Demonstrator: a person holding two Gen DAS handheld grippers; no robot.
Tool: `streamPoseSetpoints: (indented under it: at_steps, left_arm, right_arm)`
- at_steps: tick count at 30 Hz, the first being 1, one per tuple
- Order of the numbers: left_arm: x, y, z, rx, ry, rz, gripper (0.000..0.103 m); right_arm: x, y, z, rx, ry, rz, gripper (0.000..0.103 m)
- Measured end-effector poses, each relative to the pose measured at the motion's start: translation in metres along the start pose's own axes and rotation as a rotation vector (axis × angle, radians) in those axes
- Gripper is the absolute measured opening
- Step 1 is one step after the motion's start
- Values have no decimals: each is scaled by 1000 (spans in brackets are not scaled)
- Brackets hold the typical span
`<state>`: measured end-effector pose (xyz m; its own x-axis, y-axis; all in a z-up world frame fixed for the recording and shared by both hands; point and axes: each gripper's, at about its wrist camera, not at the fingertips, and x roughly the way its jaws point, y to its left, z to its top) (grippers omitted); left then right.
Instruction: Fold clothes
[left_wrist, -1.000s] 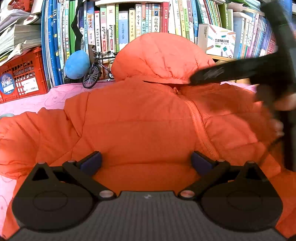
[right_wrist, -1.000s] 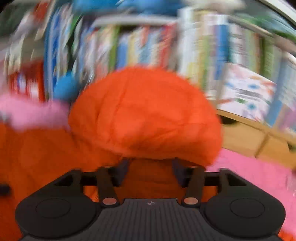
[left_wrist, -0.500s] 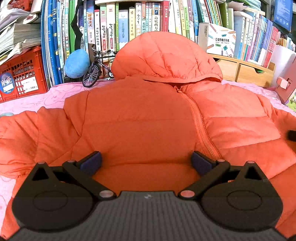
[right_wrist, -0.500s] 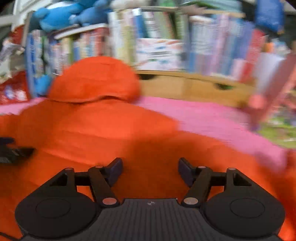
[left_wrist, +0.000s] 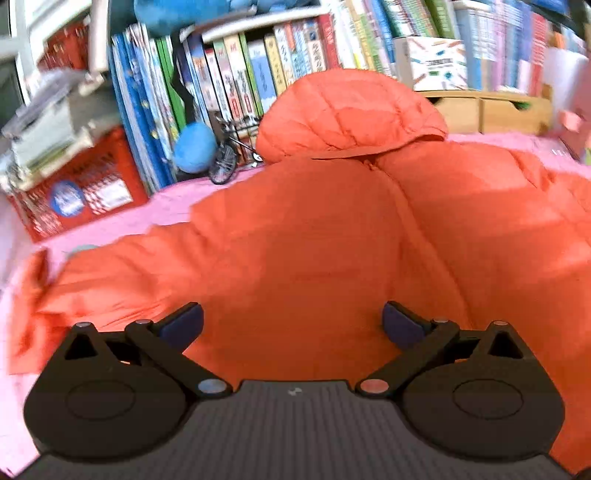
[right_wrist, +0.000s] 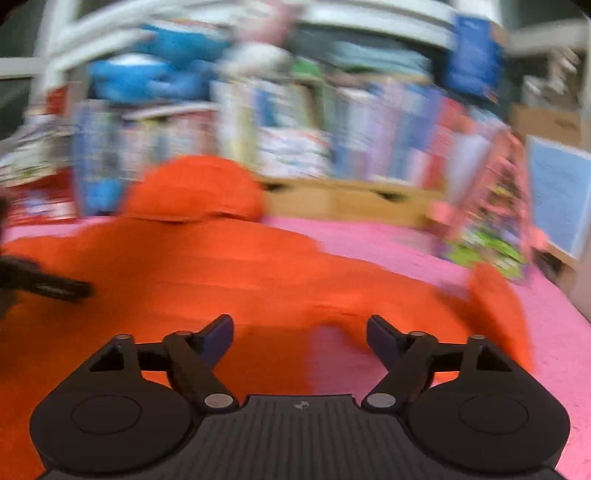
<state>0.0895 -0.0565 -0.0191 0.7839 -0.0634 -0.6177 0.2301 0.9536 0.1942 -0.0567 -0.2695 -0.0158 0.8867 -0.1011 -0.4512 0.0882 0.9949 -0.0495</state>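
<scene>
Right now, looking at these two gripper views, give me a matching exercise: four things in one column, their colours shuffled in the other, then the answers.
Things:
1. hooded puffer jacket
2. bed cover
3. plastic crate
4. drawer unit

Colours:
A. pink
B. light wood
C. orange
D. red

Pairs: 1-C, 2-A, 3-D, 4-B

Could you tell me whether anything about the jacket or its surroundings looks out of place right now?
Nothing stands out. The orange jacket lies spread front-up on the pink cover, zipped, its hood propped against the books. Both the left gripper and right gripper are open above it.
</scene>
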Motion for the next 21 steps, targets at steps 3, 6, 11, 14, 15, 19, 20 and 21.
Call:
streamPoseSetpoints:
  at_steps: [3,6,11,14,15,19,20,21]
  left_arm:
    - [-25,6,-21,-56,32,14,103]
    - [-30,9,-33,-85,41,10,103]
    - [-38,13,-52,-134,55,3,103]
    - [-43,15,-63,-163,63,-2,103]
    - [-45,16,-67,-172,66,-3,103]
    - [-49,18,-75,-180,54,-8,103]
    - [-50,19,-76,-180,49,-9,103]
    - [-50,20,-78,-180,44,-10,103]
  right_arm:
    - [-21,43,-10,-78,-32,88,88]
    - [-30,77,-19,-125,-42,127,92]
    - [-22,107,-39,-106,24,161,94]
    - [-15,108,-48,-74,52,137,99]
    - [-15,108,-51,-62,49,129,100]
    - [-13,113,-58,-72,43,101,102]
    - [-13,114,-58,-76,43,99,102]
    - [-13,115,-59,-80,43,96,102]
